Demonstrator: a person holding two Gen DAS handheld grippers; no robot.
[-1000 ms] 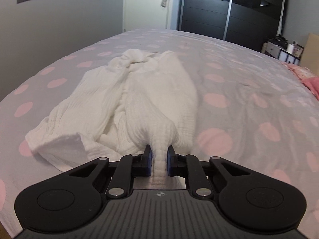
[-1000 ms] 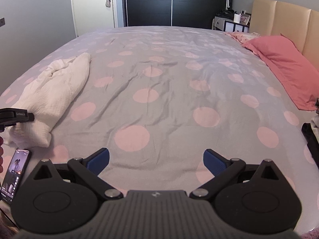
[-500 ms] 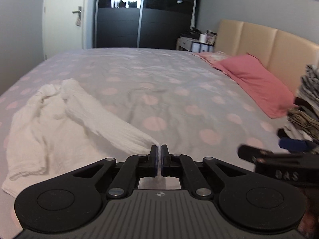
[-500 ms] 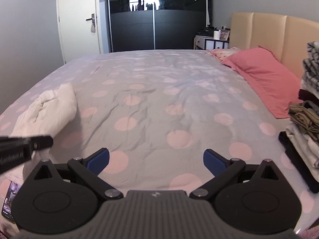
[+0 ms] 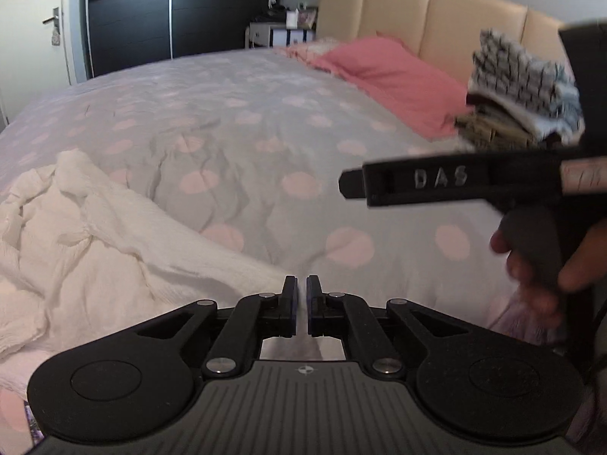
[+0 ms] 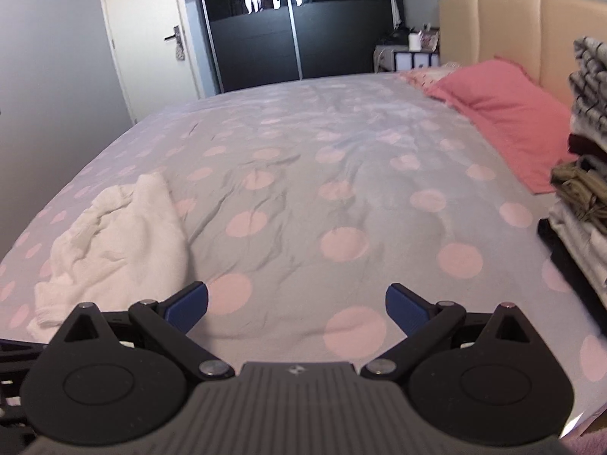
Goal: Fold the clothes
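While the cloth was being drawn out: the left gripper [image 5: 299,305] pinched its corner, jaws nearly closed on the thin fabric.
Cloth: the white garment [image 5: 98,250] lay crumpled on the left side of the bed [image 6: 341,174], one edge stretched toward the left gripper, probably to spread it flat.
Right gripper [image 6: 297,309]: jaws wide, holding nothing, above the bedcover, likely ready for a second corner.
Pile [image 6: 584,174]: folded clothes stacked at right.
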